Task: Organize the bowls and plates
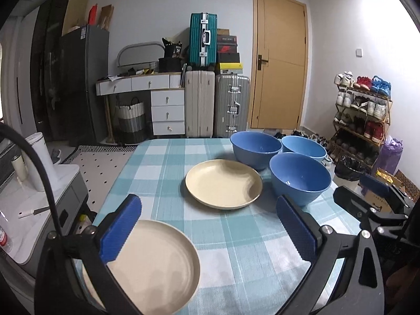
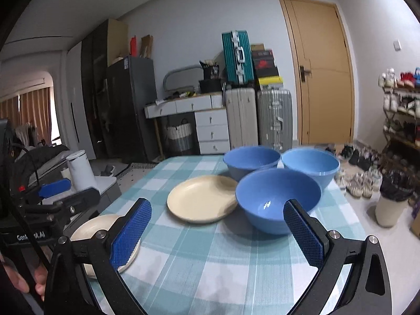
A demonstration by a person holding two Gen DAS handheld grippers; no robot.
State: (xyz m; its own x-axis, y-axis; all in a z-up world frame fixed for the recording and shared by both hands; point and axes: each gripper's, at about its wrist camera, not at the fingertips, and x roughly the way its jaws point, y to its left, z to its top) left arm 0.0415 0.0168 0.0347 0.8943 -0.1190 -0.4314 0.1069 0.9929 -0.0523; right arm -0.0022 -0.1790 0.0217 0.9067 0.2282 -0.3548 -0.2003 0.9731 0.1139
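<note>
Checked tablecloth: two plates, three bowls; suitcases behind.

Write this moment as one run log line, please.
left gripper: open, empty | right gripper: open, empty | two cream plates apart on table | three blue bowls clustered, unstacked

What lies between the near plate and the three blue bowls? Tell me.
The second cream plate, on checked tablecloth; clearest in the left wrist view.
</note>
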